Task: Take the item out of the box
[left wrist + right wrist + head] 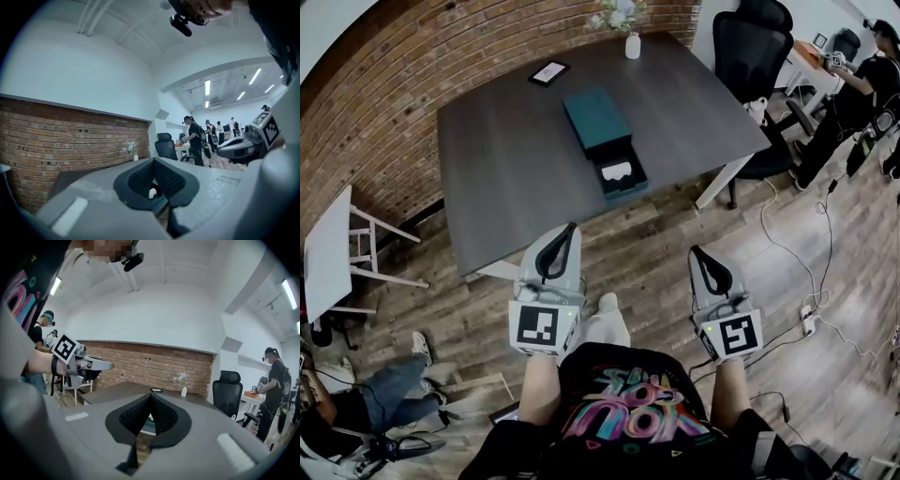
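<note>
A teal box (598, 120) lies on the dark grey table (497, 159), and its drawer (623, 183) is slid out toward me. A white item (617, 171) lies inside the drawer. Both grippers hover over the wooden floor short of the table's near edge, apart from the box. My left gripper (573, 226) points at the table edge with its jaws together and nothing in them. My right gripper (693, 249) is shut and empty too. In the left gripper view the pads of the left gripper (153, 160) meet, with the white item (152, 192) showing below them. In the right gripper view the right gripper (150, 394) is shut.
A black-framed tablet (548, 72) and a white vase (632, 44) with flowers sit at the table's far end. A black office chair (750, 47) stands at the right, a white stool (337, 248) at the left. Cables (806, 319) run over the floor. A person (384, 394) sits low left.
</note>
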The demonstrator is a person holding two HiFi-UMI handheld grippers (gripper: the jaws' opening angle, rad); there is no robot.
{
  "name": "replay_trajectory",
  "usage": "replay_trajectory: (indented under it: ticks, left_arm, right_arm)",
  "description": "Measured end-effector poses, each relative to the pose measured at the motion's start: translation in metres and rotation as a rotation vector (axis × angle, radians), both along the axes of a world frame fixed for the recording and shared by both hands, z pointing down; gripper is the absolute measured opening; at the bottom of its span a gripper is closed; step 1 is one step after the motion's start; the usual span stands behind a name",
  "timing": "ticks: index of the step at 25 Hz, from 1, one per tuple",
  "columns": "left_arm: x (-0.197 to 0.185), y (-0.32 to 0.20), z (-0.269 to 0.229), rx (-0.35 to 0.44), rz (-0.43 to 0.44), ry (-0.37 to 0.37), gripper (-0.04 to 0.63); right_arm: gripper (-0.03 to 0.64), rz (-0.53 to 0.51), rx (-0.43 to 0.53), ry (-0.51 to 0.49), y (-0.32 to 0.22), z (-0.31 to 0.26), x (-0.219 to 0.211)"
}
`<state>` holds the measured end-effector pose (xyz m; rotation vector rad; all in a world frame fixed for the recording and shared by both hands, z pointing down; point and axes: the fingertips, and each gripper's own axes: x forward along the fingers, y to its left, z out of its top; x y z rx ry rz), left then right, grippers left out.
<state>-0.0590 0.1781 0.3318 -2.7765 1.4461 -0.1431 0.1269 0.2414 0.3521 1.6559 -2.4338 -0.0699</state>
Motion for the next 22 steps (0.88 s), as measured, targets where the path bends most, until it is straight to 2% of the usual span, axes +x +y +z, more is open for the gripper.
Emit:
replay_trajectory:
  ticks: [9,13,16,22]
  left_arm:
    - [-0.009,-0.083,0.005,-0.021,0.022,0.001,-0.002]
    - [-0.013,-0.102,0.014,-0.040,0.032,-0.007,-0.002]
    - [-0.012,-0.111,0.017,-0.051,0.041,-0.009,-0.001]
    - [-0.010,-0.130,0.029,-0.060,0.055,-0.032,-0.001]
  right_arm:
    - [0.000,0.038,-0.009,0.006,-0.078,0.000,-0.004]
    - [0.000,0.054,-0.024,0.009,-0.096,0.007,-0.007]
    - [0.000,0.066,-0.070,0.020,-0.104,0.010,-0.008]
    - [0.000,0.061,-0.065,0.009,-0.127,0.016,-0.006]
